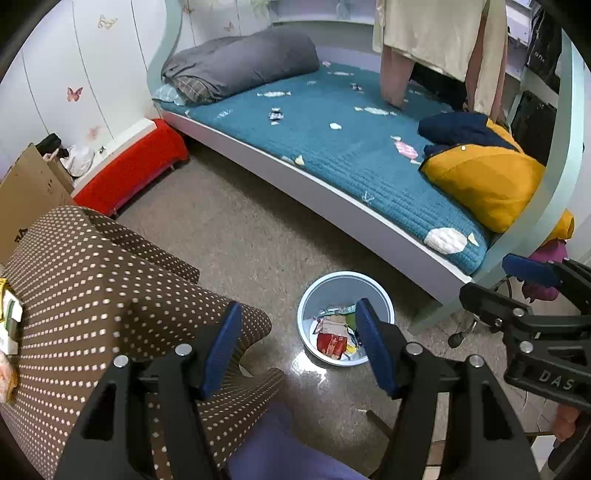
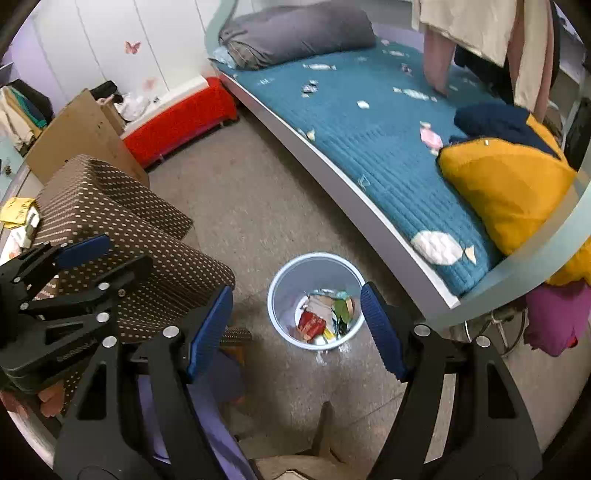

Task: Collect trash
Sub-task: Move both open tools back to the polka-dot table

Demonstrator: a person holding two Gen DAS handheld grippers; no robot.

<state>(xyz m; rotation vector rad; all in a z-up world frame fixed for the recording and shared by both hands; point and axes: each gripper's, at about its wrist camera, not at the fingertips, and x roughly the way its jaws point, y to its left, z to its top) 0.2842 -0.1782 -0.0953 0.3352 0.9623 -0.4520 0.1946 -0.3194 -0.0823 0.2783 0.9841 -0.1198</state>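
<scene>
A pale blue bin (image 1: pixel 325 282) (image 2: pixel 284 271) stands on the floor beside the bed, holding a red packet (image 1: pixel 330 343) (image 2: pixel 312 323) and other wrappers. On the teal bedspread (image 1: pixel 343 155) (image 2: pixel 373 147) lie small scraps: a black-and-white wrapper (image 1: pixel 275 114) (image 2: pixel 309 88), a white scrap (image 1: pixel 335 126) (image 2: pixel 363 105) and a pink wrapper (image 1: pixel 406 149) (image 2: pixel 430 137). My left gripper (image 1: pixel 299 347) (image 2: pixel 127 253) hangs open and empty above the bin's left side. My right gripper (image 2: pixel 295 328) (image 1: pixel 487 277) is also open and empty, framing the bin.
A brown polka-dot covered seat (image 1: pixel 92 280) (image 2: pixel 122 218) stands left of the bin. A red bench (image 1: pixel 133 166) and cardboard (image 1: pixel 26 192) line the wall. A yellow and navy cushion (image 1: pixel 484 177), a grey duvet (image 1: pixel 243 62) and hanging clothes (image 1: pixel 436 33) are on or over the bed.
</scene>
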